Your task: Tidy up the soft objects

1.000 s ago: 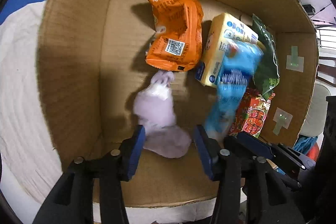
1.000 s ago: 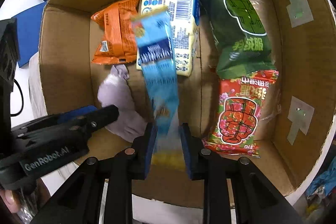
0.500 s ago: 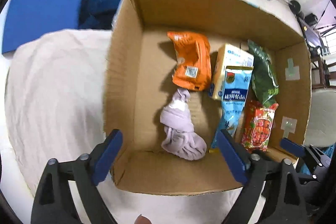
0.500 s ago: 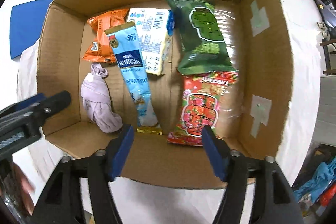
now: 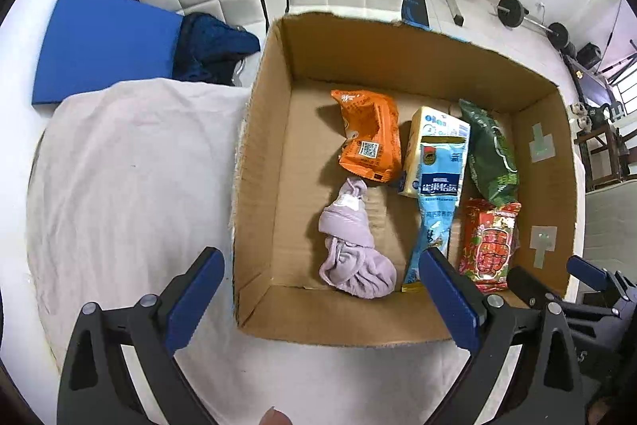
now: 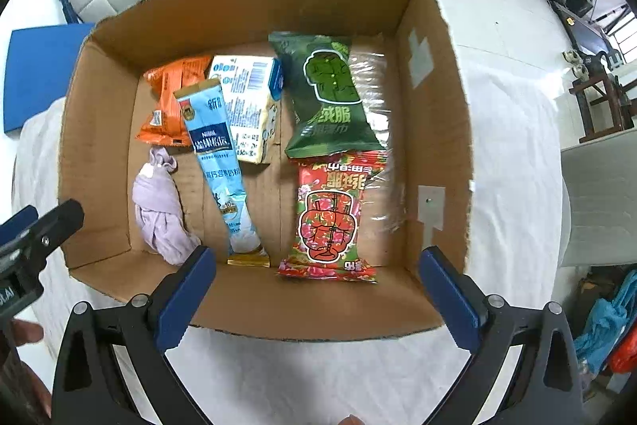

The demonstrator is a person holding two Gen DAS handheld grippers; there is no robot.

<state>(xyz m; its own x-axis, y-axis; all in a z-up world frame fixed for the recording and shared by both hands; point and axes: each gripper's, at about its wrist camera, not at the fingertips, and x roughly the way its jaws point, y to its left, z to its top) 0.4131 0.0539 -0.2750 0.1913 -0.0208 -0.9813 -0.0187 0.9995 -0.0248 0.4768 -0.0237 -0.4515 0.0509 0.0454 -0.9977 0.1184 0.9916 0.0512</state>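
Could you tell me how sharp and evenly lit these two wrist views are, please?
Left wrist view: sharp, with fisheye bending of the cardboard box walls and a soft shadow beside the orange packet. Right wrist view: equally crisp, with glare on the clear wrapper edge of the green packet and dark vignetted corners.

A flat surface draped in a wrinkled off-white cloth (image 5: pixel 131 186) carries everything here. Directly on the cloth sits one open brown cardboard box (image 5: pixel 258 186), its flaps gone and its top edge ragged. At the far left end, a flat blue foam mat (image 5: pixel 103 42) and a crumpled dark blue garment (image 5: pixel 211 46) lie just past the cloth's edge.
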